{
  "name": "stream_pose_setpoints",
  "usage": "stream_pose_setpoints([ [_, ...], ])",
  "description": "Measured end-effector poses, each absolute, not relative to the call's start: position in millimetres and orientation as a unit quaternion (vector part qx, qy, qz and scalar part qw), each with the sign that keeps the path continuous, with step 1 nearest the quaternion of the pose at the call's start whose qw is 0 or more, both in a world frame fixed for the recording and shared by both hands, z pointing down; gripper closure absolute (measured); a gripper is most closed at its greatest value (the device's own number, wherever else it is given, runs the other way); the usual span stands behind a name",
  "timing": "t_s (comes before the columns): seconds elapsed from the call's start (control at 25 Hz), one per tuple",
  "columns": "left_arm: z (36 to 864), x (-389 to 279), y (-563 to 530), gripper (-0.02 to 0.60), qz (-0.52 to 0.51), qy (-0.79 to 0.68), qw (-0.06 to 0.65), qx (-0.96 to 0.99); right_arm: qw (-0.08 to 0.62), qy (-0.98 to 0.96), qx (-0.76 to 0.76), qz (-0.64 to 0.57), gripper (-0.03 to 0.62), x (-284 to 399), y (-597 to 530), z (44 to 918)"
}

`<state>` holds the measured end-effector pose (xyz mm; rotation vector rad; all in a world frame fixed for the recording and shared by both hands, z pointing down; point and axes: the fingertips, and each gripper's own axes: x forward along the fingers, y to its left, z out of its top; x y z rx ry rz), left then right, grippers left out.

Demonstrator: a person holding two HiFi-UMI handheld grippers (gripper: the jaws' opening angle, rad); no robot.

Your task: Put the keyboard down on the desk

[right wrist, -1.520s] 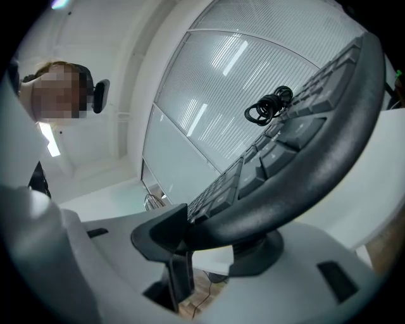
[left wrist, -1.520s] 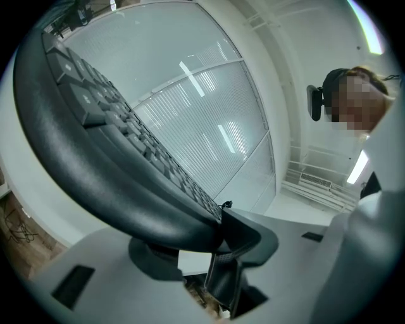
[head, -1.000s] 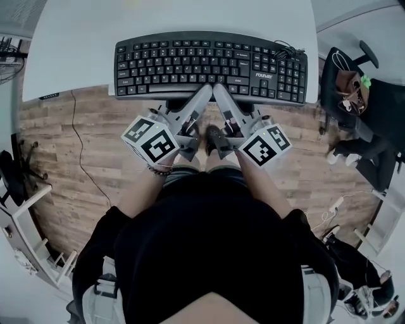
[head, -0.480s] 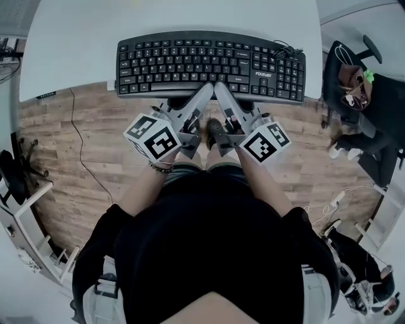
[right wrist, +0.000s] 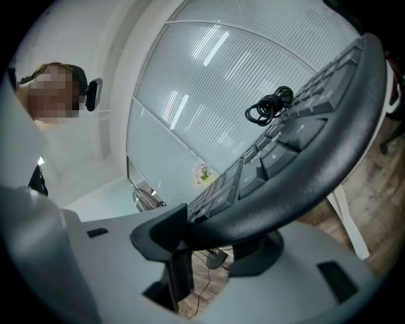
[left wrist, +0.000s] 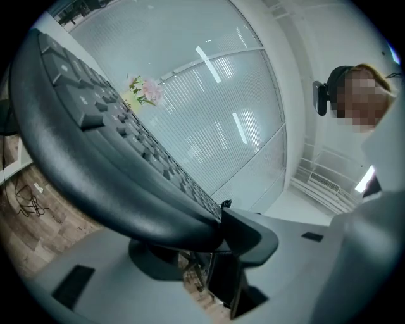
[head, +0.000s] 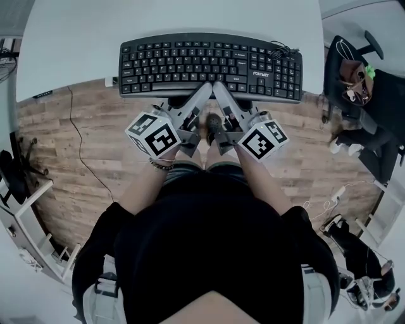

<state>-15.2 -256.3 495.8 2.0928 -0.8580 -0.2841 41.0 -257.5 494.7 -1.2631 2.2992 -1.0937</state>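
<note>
A black keyboard (head: 211, 66) hangs level over the near edge of the white desk (head: 171, 19); whether it touches the desk I cannot tell. My left gripper (head: 201, 93) and right gripper (head: 221, 93) sit side by side at the middle of its front edge, each shut on that edge. In the left gripper view the keyboard (left wrist: 95, 145) runs off to the upper left, with the left gripper (left wrist: 215, 235) clamping its rim. In the right gripper view the keyboard (right wrist: 304, 183) runs to the upper right from the right gripper (right wrist: 196, 233). Its coiled cable (right wrist: 269, 104) lies on the keys near the number pad.
Below the desk is a wooden floor (head: 76, 145) with a thin cable (head: 79, 152) trailing across it. A black office chair with a bag (head: 354, 88) stands at the right. A white shelf unit (head: 25, 215) is at lower left, and a power strip (head: 335, 202) at right.
The keyboard appears slightly smaller and a little further from the camera than a second ago. Both grips on its front edge are unchanged.
</note>
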Motion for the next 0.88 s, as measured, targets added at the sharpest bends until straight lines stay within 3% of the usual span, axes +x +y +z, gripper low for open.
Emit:
stream_pose_setpoints([
  [0.88,537,-13,-253,0.397,-0.088,-0.346,0.453,0.817,0.136,0.779,-0.442,-0.424,0.407,42,-255,537],
])
